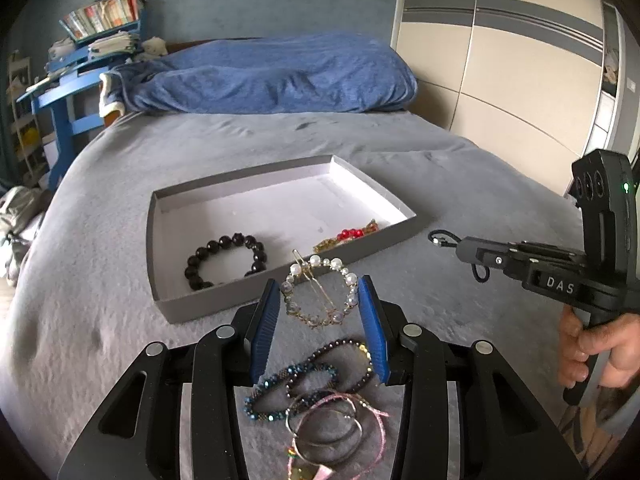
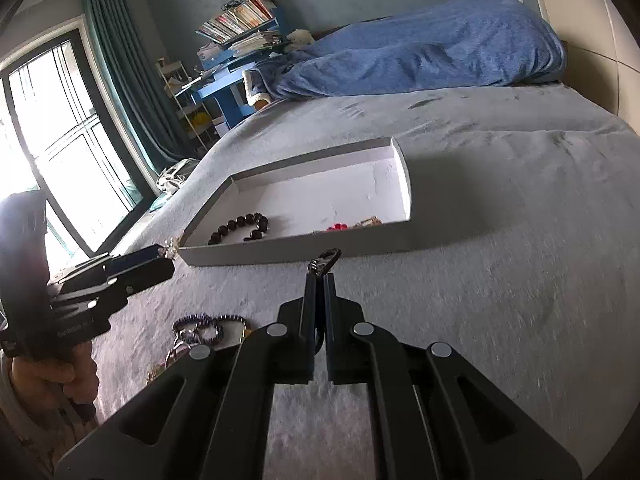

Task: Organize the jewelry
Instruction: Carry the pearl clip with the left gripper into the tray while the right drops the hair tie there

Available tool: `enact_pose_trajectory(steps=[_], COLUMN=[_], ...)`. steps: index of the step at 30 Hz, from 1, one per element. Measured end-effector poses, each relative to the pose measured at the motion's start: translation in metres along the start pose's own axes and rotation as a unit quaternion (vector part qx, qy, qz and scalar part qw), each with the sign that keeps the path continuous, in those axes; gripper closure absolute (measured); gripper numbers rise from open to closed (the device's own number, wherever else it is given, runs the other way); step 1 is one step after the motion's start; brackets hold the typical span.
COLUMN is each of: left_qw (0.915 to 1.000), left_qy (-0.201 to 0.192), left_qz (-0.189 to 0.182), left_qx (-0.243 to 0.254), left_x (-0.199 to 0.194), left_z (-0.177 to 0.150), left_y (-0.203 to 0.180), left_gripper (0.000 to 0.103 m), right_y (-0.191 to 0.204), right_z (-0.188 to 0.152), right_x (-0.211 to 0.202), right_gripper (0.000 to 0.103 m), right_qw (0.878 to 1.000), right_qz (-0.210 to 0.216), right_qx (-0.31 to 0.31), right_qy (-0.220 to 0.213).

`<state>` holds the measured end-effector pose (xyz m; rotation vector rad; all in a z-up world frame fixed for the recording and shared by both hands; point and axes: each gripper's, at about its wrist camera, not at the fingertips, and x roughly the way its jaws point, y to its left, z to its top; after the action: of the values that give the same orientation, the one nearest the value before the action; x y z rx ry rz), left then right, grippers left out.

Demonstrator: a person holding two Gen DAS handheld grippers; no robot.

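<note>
Left tongs point(image 1: 320, 316) were closed on the pearl hair clip point(image 1: 320, 294), just short of the tray point(image 1: 168, 256) at 12 o'clock. Right tongs point(image 2: 319, 280) pinched a black clasp cord point(image 2: 325, 260). Advice: clear the rim before release.

Soft daylight from blown-out window point(image 2: 60, 136), dark fisheye corners; bedspread point(image 2: 520, 280) motion-blurred

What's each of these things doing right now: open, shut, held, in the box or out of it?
Left gripper: shut on the pearl clip, held above the bed.
Right gripper: shut on a small clasp.
Box: open, no lid on it.
Black bracelet: in the box.
Red beads: in the box.
Beaded bracelets: out of the box, on the bed.
Hoops: out of the box, on the bed.
</note>
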<state>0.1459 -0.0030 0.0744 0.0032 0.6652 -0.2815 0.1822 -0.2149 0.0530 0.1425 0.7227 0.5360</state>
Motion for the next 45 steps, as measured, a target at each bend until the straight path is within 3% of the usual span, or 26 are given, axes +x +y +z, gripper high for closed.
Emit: enact_pose_trajectory(steps=[10, 21, 35, 45], left_qw=[0.9999, 0.9996, 0.998, 0.9959], left_qy=[-0.01, -0.003, 0.055, 0.086], left_qz=[0.012, 0.023, 0.018, 0.028], left_qx=[0.003, -0.018, -0.025, 0.007], left_x=[0.022, 0.059, 0.134, 0.16], left_z=[0.032, 0.058, 0.062, 0.053], left_y=[0.019, 0.048, 0.059, 0.05], left_gripper=[0.061, 0.061, 0.061, 0.061], right_y=[0.012, 0.011, -0.008, -0.014], right_z=[0.043, 0.069, 0.08, 0.078], right_x=[0.019, 0.06, 0.132, 0.147], right_gripper=[0.099, 0.099, 0.099, 0.099], right_qw=[0.999, 0.999, 0.997, 0.996], right_qz=[-0.001, -0.004, -0.031, -0.045], right_qx=[-0.034, -0.041, -0.041, -0.041], right_qy=[-0.01, 0.003, 0.05, 0.068])
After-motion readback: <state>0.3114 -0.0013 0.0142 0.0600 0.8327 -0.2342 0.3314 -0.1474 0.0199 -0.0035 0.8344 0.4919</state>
